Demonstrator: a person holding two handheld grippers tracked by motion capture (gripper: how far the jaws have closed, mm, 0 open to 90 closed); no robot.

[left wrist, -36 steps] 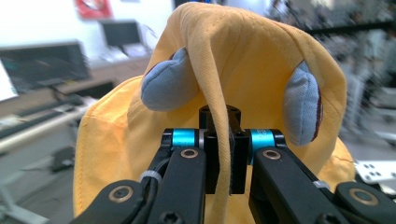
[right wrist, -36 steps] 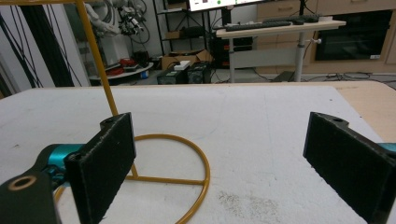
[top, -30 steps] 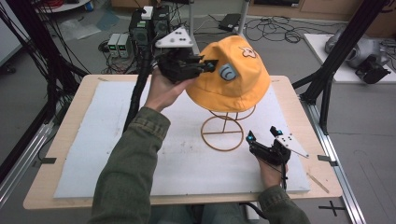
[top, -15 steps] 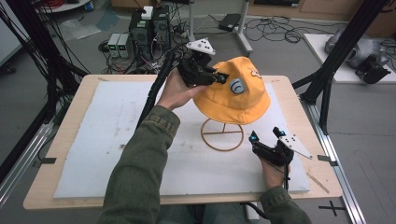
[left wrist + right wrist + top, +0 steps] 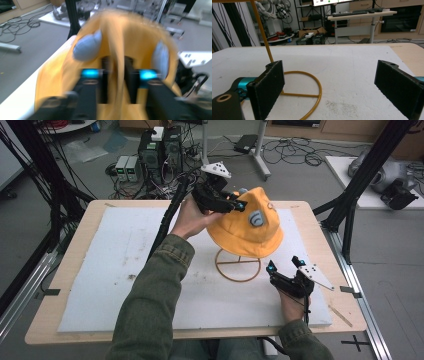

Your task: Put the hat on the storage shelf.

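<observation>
A yellow bucket hat with small grey ear-like patches sits over a gold wire stand near the middle of the white mat. My left gripper is shut on a fold of the hat's crown at its upper left side. In the left gripper view the yellow hat fabric is pinched between the two black jaws of my left gripper, blurred by motion. My right gripper rests low on the mat to the right of the stand, open and holding nothing. The right gripper view shows my right gripper with its jaws wide apart and the stand's ring base ahead of them.
A white foam mat covers a wooden table. Black frame posts stand at the table's right and left. Electronics boxes and cables lie on the floor behind the table.
My left gripper carried the hat rightward and down onto the wire stand. The right gripper stayed in place, open.
</observation>
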